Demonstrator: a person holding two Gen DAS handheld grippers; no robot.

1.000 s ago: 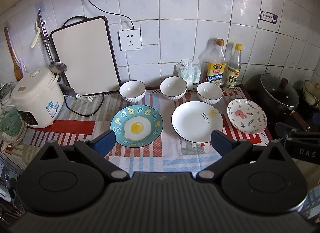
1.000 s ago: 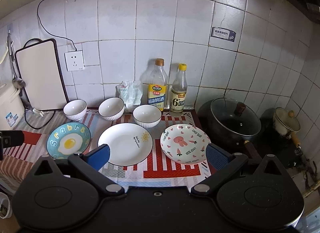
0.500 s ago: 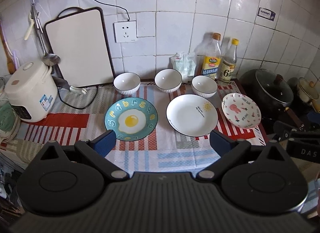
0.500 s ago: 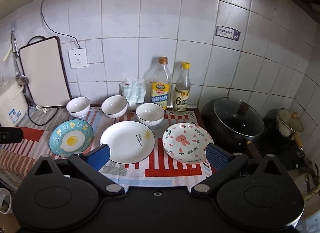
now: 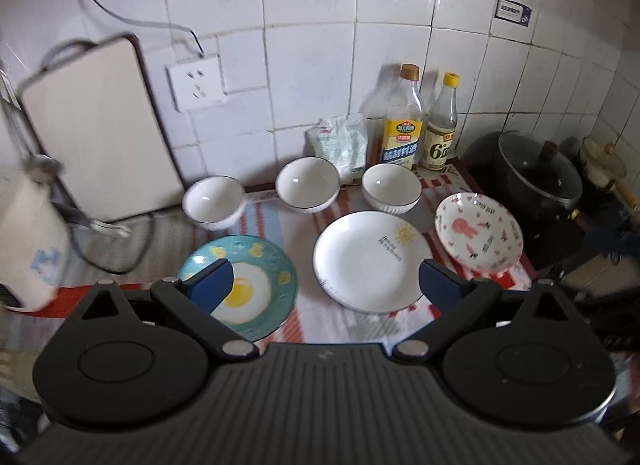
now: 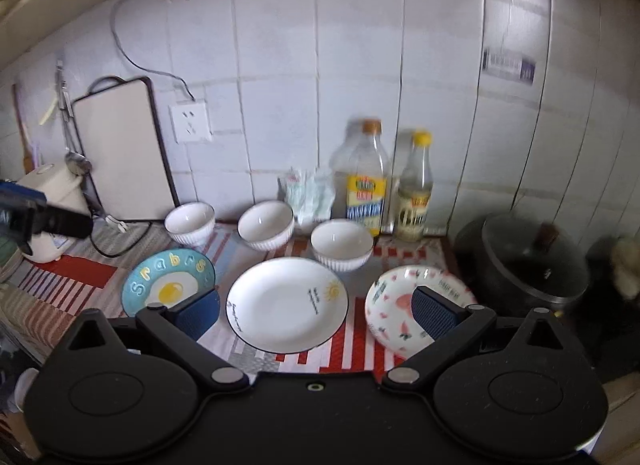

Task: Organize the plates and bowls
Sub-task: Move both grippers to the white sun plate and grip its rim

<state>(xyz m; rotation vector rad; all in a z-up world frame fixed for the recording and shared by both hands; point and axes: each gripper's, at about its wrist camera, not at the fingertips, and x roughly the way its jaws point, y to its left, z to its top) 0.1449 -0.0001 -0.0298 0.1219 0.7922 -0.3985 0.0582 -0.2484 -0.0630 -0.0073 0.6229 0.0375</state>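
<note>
Approach is the step in hand, judging by the layout: nothing is stacked yet. Both tongs stand apart and empty, left gripper (image 5: 326, 279) low over the egg plate (image 5: 256, 285) and white plate (image 5: 370, 259), right gripper (image 6: 316, 309) over the white plate and pink plate (image 6: 394, 297). Three bowls (image 5: 307, 184) sit in a row at 12 o'clock of the plates, all empty, none touching. Advice: slide one finger under a plate rim, close on the rim, lift level, then stack like on like. Bottles (image 5: 401, 121) stand behind; keep clear.
</note>
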